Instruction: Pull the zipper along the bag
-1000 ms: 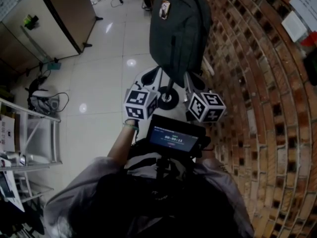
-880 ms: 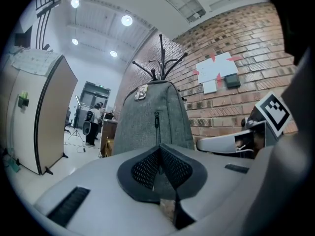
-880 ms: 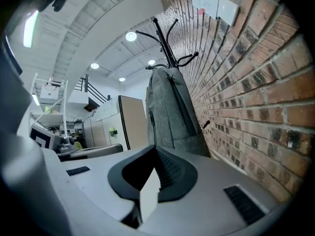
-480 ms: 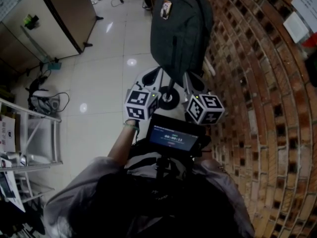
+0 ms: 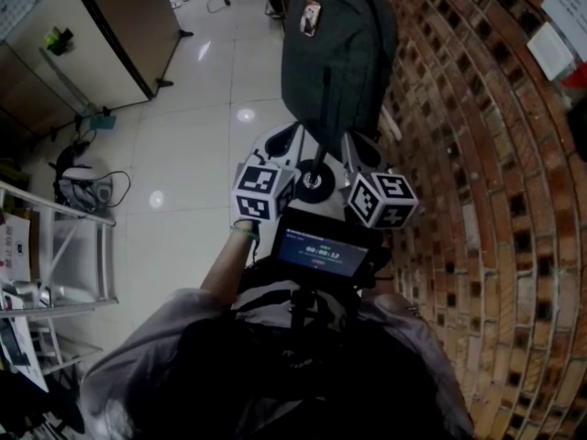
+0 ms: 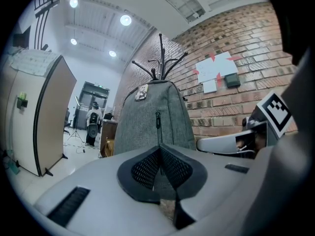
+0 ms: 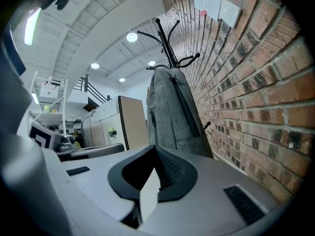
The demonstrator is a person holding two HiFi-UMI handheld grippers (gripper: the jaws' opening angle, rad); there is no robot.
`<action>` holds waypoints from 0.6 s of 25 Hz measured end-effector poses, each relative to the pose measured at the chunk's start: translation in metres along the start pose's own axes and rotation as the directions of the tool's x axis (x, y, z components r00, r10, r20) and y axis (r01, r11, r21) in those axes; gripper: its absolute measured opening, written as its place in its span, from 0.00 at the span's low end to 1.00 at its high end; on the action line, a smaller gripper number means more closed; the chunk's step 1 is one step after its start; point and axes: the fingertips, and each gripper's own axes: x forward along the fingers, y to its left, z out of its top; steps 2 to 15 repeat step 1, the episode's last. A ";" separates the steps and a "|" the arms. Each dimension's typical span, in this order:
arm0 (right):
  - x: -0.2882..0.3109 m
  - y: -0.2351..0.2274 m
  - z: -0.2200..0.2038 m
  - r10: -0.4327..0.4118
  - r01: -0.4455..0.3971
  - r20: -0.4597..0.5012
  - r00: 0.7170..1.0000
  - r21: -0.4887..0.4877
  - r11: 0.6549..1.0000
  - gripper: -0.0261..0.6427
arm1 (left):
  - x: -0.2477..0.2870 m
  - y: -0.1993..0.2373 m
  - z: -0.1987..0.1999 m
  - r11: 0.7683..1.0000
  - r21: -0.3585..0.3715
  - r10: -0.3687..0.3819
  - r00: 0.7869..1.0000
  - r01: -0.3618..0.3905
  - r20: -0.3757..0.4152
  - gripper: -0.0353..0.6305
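Note:
A grey backpack (image 5: 335, 53) hangs upright on a black coat stand (image 6: 160, 58) close to the brick wall. A vertical zipper with a dark pull (image 6: 158, 118) runs down its front, and the zipper (image 7: 152, 117) also shows in the right gripper view. My left gripper (image 5: 282, 138) is held level just short of the bag's lower front, apart from it; its jaws (image 6: 159, 149) are shut with nothing between them. My right gripper (image 5: 353, 149) sits beside it nearer the wall, also shut and empty (image 7: 155, 151). Neither touches the bag.
The brick wall (image 5: 477, 154) runs along the right, with papers (image 6: 216, 73) pinned on it. The stand's round base (image 5: 312, 181) lies below the grippers. A beige partition (image 5: 119, 26), a metal rack (image 5: 55, 246) and floor cables (image 5: 83, 186) are at the left. A person (image 6: 92, 127) stands far off.

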 end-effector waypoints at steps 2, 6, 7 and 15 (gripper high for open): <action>0.000 -0.001 0.000 -0.004 0.004 -0.002 1.000 -0.006 1.000 0.04 | 0.000 0.000 0.000 1.000 0.000 -0.001 1.000 0.001 0.000 0.06; 0.000 -0.001 0.000 -0.004 0.004 -0.002 1.000 -0.006 1.000 0.04 | 0.000 0.000 0.000 1.000 0.000 -0.001 1.000 0.001 0.000 0.06; 0.000 -0.001 0.000 -0.004 0.004 -0.002 1.000 -0.006 1.000 0.04 | 0.000 0.000 0.000 1.000 0.000 -0.001 1.000 0.001 0.000 0.06; 0.000 -0.001 0.000 -0.004 0.004 -0.002 1.000 -0.006 1.000 0.04 | 0.000 0.000 0.000 1.000 0.000 -0.001 1.000 0.001 0.000 0.06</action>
